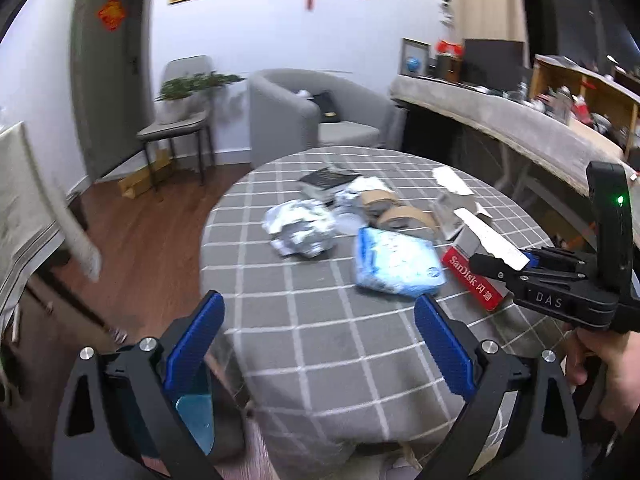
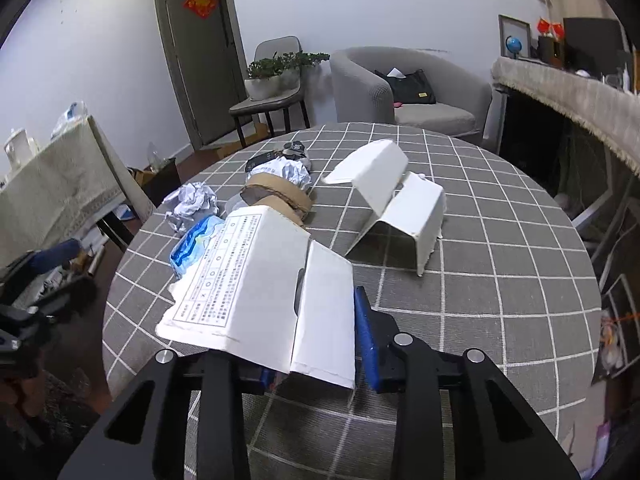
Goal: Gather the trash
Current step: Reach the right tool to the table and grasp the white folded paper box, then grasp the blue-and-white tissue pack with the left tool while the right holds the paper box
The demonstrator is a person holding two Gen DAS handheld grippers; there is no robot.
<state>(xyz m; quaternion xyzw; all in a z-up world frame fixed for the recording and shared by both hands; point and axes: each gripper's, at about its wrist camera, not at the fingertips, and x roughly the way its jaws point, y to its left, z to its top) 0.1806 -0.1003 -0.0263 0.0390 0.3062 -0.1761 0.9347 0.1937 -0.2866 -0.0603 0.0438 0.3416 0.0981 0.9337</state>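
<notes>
With right gripper (image 2: 320, 344) fingers clenched on the white-and-red cardboard box (image 2: 256, 276) flap, left gripper (image 1: 320, 340) released, lifting it off the grey checked worktop (image 2: 480, 280) likely follows.

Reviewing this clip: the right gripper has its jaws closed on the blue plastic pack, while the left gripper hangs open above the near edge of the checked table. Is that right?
Not quite. The right gripper is closed on a flap of the SanDisk box, not the blue plastic pack, which lies free on the checked table. Both wrist views show this. The left gripper does hang open.
</notes>
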